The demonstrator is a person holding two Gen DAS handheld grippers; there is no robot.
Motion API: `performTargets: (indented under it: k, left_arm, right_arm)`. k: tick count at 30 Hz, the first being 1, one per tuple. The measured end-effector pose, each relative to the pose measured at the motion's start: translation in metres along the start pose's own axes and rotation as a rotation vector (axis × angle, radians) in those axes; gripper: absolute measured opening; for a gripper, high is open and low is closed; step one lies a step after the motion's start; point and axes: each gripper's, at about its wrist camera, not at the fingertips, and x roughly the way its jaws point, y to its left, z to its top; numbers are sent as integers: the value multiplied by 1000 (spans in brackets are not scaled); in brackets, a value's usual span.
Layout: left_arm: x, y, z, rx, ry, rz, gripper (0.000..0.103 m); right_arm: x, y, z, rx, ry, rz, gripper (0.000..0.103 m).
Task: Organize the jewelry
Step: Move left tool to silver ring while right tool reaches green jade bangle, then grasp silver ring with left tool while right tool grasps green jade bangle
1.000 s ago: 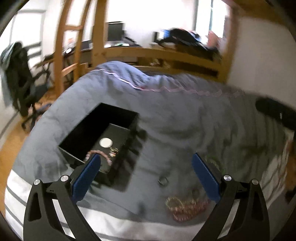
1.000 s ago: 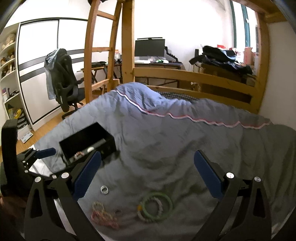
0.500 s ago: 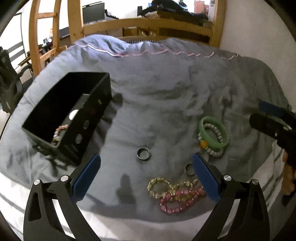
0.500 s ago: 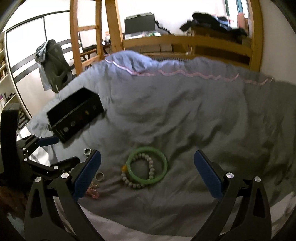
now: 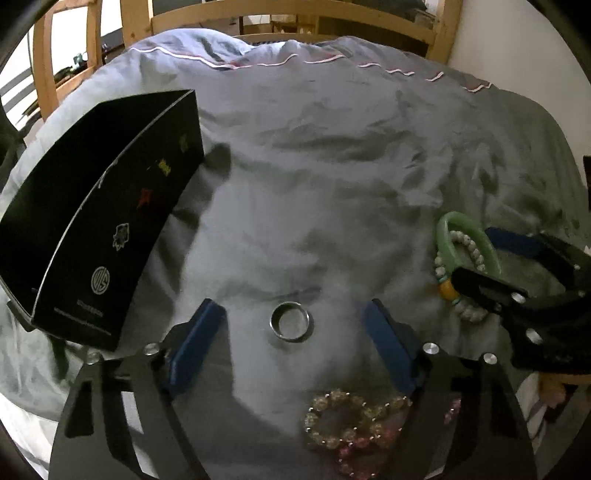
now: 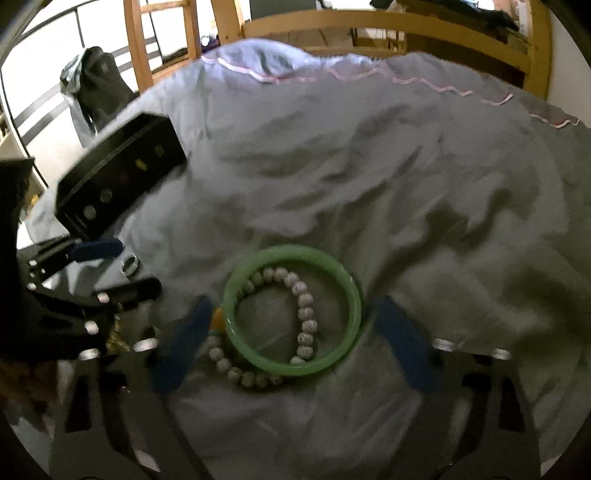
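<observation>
A silver ring lies on the grey duvet between the fingers of my open left gripper. It also shows in the right wrist view. A green bangle and a white bead bracelet lie between the fingers of my open right gripper; the bangle also shows in the left wrist view. The black jewelry box stands at the left, its inside hidden. A pale bead bracelet and a pink one lie under the left gripper.
The grey duvet is wrinkled and soft. A wooden bed frame runs along the far side. An office chair with clothes stands beyond the bed at the left.
Both grippers have dropped close to the duvet. The left now straddles the silver ring, the right straddles the green bangle and bead bracelet.
</observation>
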Motion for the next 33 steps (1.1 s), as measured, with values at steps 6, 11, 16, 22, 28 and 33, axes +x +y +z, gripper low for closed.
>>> performTargets:
  k: [6,11,16,22,28,33]
  left_arm:
    - [-4,6,-1,-32,-13,0,34]
    - [-7,8,-3,-41,-17,-11,20]
    - [-16,0,-1,-11,-44,-10,20]
    - [-29,0,6,-8,-95,-20,20]
    - [-36,-5,10,10,-118,-22,20]
    - [-47,-6,6,21,-140,-10,20]
  right_arm:
    - [-4,-3,0,18,-23,25,76]
    - [-14,-4,2,34,-54,36,76]
    - [-24,-3,5,38,-99,42,75]
    - [-24,-1,7,25,-108,33,75]
    - [-28,2,7,18,-118,26,75]
    - [-36,6,6,4,-134,13,76]
